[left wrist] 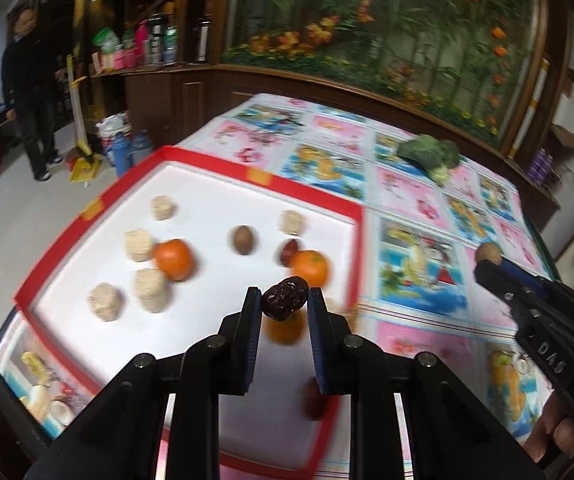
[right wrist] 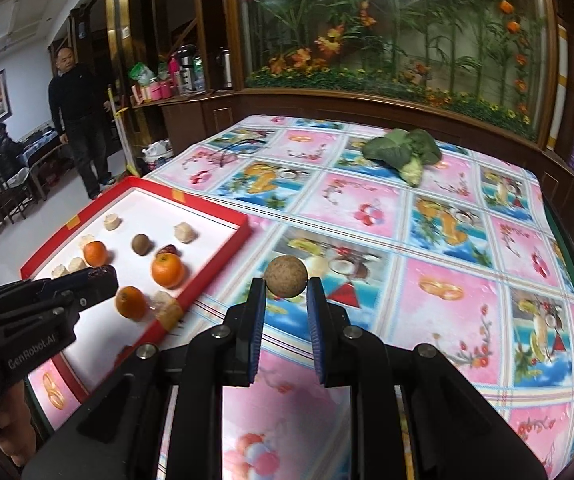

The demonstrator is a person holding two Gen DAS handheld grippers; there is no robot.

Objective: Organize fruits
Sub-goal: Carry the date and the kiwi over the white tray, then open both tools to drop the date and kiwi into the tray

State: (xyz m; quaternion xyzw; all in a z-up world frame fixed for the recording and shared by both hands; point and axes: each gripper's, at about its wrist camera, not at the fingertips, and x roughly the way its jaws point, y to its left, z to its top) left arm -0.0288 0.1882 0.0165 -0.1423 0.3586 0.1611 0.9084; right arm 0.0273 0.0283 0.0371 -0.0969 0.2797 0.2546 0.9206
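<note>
My left tool (left wrist: 285, 300) is closed on a date (left wrist: 285, 298), dark red and wrinkled, pinched across its middle between the two blue pads. It hangs over the near part of the tray (left wrist: 223, 168), above an orange (left wrist: 285, 330) that shows blurred between the fingers. I judge the date to be light and a little soft, with a tacky, creased skin that should not slip; squeezed harder it would dent, so a gentle hold across the belly suits it

In the tray lie two more oranges (left wrist: 173, 259), pale puffed cakes (left wrist: 139, 245), a brown nut (left wrist: 243, 240) and another date (left wrist: 289, 251) touching an orange. The oranges look heavier, round and smooth, likely to roll; I would take them across the widest part. The cakes look crumbly and want the lightest touch

Further right, my right tool (right wrist: 285, 285) holds a ball-shaped fruit (right wrist: 286, 276), tan and rough-skinned, its pads set on either side of its middle. It hangs over the flowered cloth of the tabletop (right wrist: 447, 304), beside the tray's right edge and clear of it. I take it to be light with a thin dry shell, stiff but liable to crack, and round enough to squirt out if the pads sit off centre

A green vegetable (right wrist: 403, 152) lies well apart at the far side
</note>
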